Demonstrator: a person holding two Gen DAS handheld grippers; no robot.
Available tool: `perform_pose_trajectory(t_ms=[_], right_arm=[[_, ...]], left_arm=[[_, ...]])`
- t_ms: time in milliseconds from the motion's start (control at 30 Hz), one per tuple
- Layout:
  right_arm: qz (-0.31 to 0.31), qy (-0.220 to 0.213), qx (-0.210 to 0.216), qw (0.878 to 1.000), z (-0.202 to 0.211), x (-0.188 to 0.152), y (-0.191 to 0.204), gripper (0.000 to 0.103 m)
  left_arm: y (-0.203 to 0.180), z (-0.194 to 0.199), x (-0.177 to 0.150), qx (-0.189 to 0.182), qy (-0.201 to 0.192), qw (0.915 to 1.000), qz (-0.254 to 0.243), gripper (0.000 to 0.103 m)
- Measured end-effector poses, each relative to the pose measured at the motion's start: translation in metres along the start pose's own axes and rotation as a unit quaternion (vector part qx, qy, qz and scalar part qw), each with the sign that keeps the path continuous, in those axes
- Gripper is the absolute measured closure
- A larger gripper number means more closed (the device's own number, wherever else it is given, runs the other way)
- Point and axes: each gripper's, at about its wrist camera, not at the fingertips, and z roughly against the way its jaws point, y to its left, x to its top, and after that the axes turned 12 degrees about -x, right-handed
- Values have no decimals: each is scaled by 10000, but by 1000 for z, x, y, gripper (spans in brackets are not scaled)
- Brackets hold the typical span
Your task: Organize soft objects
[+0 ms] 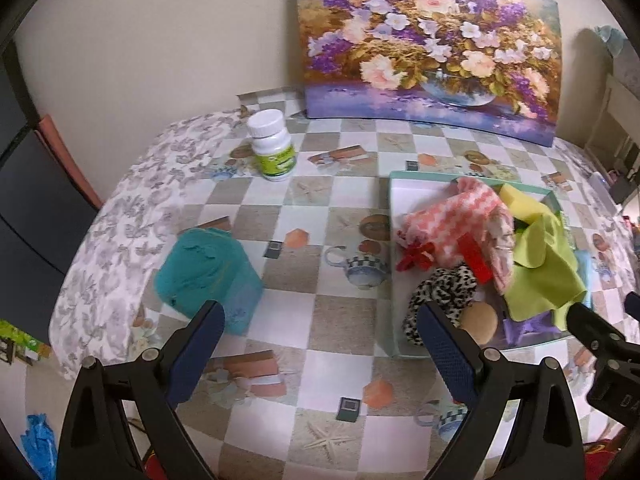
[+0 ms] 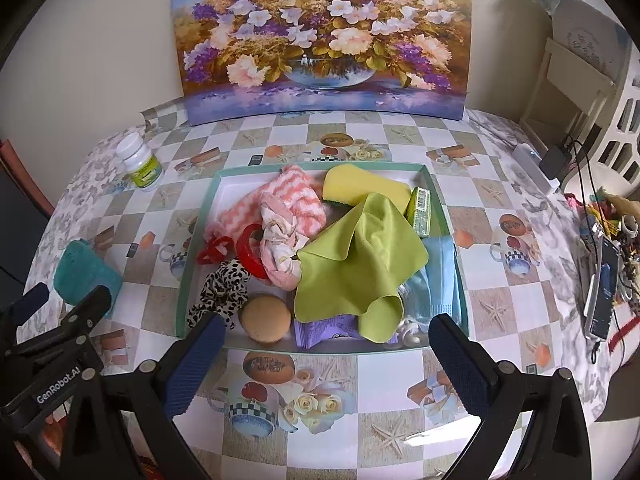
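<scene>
Soft stuff mostly piled in shallow teal box (image 2: 440, 208) mid-desk: green cloth (image 2: 360, 256) on top, pink-white knit (image 2: 288, 200), yellow sponge (image 2: 360, 188), leopard scrunchie (image 2: 224, 288), tan puff (image 2: 266, 318). Teal cloth (image 1: 208, 268) alone on desk (image 1: 320, 320), left of box. Left tool (image 1: 320, 332) spread wide, empty. Right tool (image 2: 328, 340) same, hovering at box's near edge. Pill bottle (image 1: 272, 146) behind.

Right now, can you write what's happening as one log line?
left tool: open, empty | right tool: open, empty | teal cloth: outside, left of tray | tray: holds the other soft things
</scene>
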Motion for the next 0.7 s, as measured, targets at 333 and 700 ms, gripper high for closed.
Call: perform_pose_trajectory(t_ms=[333, 700], right_arm=[[10, -49, -6, 10000, 4, 0, 0, 0], [34, -69, -45, 10000, 5, 2, -1, 0]], left_arm=[[1, 2, 0, 78, -1, 10000, 52, 6], [4, -6, -1, 95, 154, 9997, 150, 6]])
